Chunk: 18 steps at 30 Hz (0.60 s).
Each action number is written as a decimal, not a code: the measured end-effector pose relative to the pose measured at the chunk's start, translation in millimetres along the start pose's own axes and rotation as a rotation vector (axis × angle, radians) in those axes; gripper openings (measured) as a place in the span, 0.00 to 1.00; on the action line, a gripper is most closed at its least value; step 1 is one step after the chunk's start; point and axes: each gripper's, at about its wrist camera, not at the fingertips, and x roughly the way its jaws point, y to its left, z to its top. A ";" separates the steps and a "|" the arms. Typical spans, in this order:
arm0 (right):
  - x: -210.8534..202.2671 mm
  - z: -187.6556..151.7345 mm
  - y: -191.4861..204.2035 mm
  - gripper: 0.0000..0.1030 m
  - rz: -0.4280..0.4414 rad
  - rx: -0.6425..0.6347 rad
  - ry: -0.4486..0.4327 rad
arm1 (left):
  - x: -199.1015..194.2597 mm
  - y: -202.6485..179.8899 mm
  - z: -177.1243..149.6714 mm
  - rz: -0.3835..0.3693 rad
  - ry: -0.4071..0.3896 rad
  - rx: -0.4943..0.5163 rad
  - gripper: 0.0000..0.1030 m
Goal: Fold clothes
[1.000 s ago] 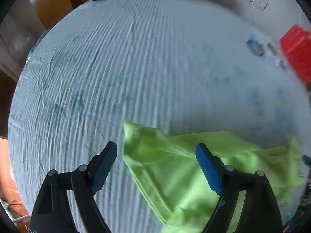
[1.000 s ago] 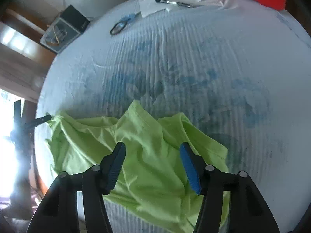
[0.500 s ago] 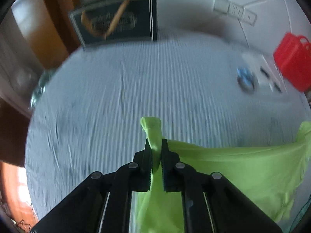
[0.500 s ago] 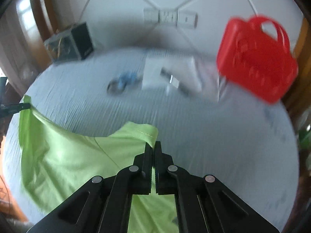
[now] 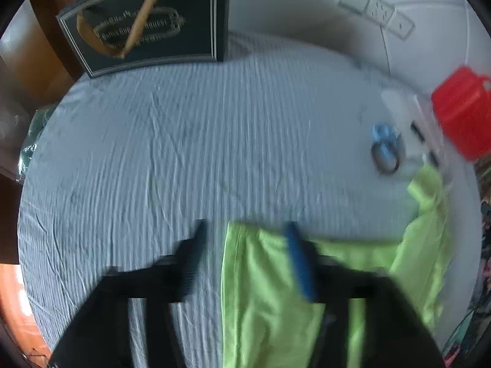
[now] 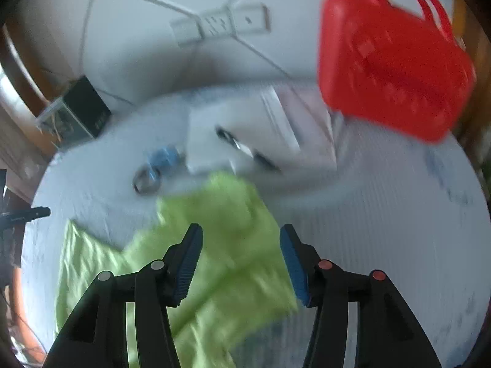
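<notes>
Lying across the near part of a desk [image 5: 153,153] draped in pale blue ribbed cloth, a lime-green garment [image 5: 267,300], rumpled and blurred, its far edge reaching toward the scissors and papers. Standing at the far right of the desk against the white wall, a red plastic basket [image 6: 389,64] with handles. Leaning at the far left against the wall, a dark framed box [image 5: 144,21] with gold lettering. Hovering over the garment's left edge, the left gripper [image 5: 245,254], jaws spread wide, holding nothing, the blue-padded finger over the green cloth and the other over bare desk. Hanging over the garment's right part, the right gripper [image 6: 239,260], jaws likewise wide apart, gripping nothing. Resting beyond the garment, white papers [image 6: 214,141] with a dark pen on them. Lying just left of the papers, blue-handled scissors [image 6: 156,165], very near the cloth's far edge.
</notes>
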 end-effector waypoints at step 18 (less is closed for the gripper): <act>80.4 -61.7 -3.3 0.07 -0.156 -0.025 0.283 | 46.3 -24.8 -34.1 0.162 0.070 0.077 0.04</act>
